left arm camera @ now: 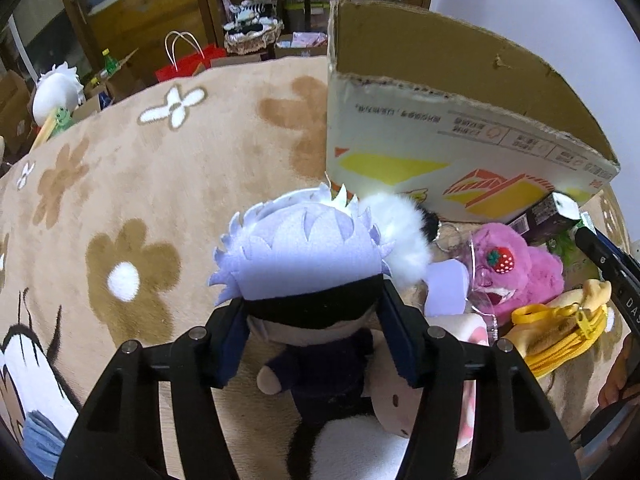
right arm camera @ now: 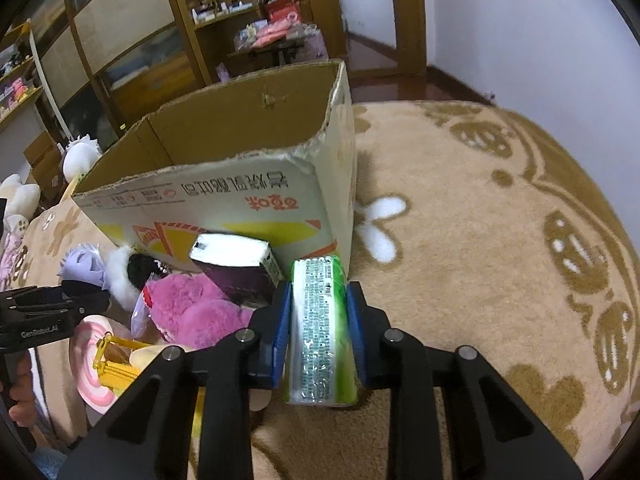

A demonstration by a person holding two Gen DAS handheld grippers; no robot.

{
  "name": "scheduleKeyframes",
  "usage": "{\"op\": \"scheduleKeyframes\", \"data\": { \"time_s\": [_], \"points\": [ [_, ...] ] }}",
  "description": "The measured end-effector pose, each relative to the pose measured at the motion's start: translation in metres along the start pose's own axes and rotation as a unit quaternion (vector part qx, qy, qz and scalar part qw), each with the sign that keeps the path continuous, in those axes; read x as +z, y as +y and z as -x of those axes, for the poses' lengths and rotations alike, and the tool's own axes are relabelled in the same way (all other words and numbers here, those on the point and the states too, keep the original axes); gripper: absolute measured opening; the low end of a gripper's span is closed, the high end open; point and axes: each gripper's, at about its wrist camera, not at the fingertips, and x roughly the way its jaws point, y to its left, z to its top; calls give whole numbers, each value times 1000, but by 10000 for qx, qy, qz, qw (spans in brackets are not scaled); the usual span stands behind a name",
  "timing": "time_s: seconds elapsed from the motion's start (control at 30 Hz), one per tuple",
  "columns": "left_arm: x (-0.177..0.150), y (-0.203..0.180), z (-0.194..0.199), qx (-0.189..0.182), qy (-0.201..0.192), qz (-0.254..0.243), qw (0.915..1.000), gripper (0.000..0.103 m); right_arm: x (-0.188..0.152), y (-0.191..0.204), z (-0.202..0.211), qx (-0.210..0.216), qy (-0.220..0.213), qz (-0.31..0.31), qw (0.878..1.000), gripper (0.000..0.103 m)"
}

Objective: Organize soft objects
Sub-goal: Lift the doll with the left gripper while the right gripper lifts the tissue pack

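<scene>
My left gripper (left arm camera: 311,316) is shut on a plush doll (left arm camera: 308,252) with lavender spiky hair and a black blindfold, its pads at the sides of its head. My right gripper (right arm camera: 319,318) is shut on a green tissue pack (right arm camera: 320,328). An open cardboard box (left arm camera: 460,120) stands just behind the pile; it also shows in the right wrist view (right arm camera: 240,184). A pink furry plush (left arm camera: 516,268), a white fluffy toy (left arm camera: 400,232), a yellow zip pouch (left arm camera: 560,336) and a dark purple pack (right arm camera: 236,268) lie in front of the box.
Everything rests on a beige blanket with brown flowers (left arm camera: 160,184). A pink-and-white round cushion (right arm camera: 94,364) lies at the left of the pile. Shelves (right arm camera: 132,40), a red bag (left arm camera: 188,62) and other plush toys (left arm camera: 56,88) stand beyond the blanket.
</scene>
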Motion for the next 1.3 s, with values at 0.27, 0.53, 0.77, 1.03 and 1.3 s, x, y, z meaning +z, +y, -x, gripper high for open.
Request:
{"op": "scheduleKeyframes", "data": {
  "time_s": [0.27, 0.53, 0.77, 1.03, 1.3],
  "points": [
    [-4, -4, 37, 164, -626, 24, 9979, 59, 2, 2, 17, -99, -299, 45, 9995, 27],
    [-7, -8, 75, 228, -1291, -84, 9913, 59, 3, 8, 54, -113, -803, 76, 9967, 27],
    [-10, -9, 105, 219, -1940, -122, 9807, 59, 3, 18, 84, 1, -1242, 137, 9922, 27],
    [-9, -16, 132, 237, -2586, -169, 9655, 59, 9, 26, 113, 177, -1764, 106, 9841, 27],
    [5, -27, 157, 140, -2998, -267, 9535, 59, 24, 36, 131, 310, -2172, 232, 9754, 27]
  ]
}}
